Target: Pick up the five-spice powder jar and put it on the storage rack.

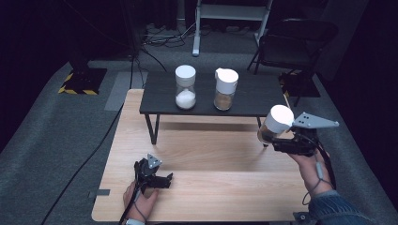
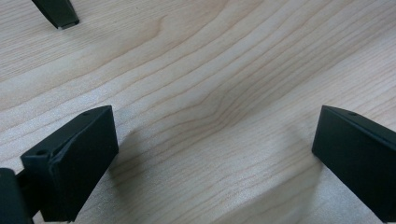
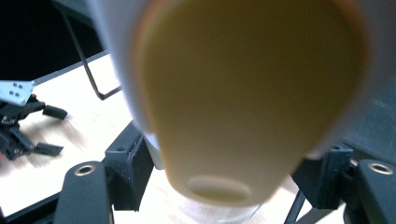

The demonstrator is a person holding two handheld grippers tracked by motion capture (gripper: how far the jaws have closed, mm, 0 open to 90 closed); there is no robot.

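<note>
- R gripper (image 1: 277, 140) clamped on white-lidded jar (image 1: 274, 123), lifted at right of wooden table (image 1: 206, 197).
- L gripper (image 1: 164, 180) jaws apart, resting near-left on table.

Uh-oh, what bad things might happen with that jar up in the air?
1. The right gripper holds the jar tilted in mid-air beyond the table's right edge; if its fingers slip, it would likely fall to the floor.
2. The two jars already stand on the dark shelf; a careless set-down could knock the brown one.
</note>
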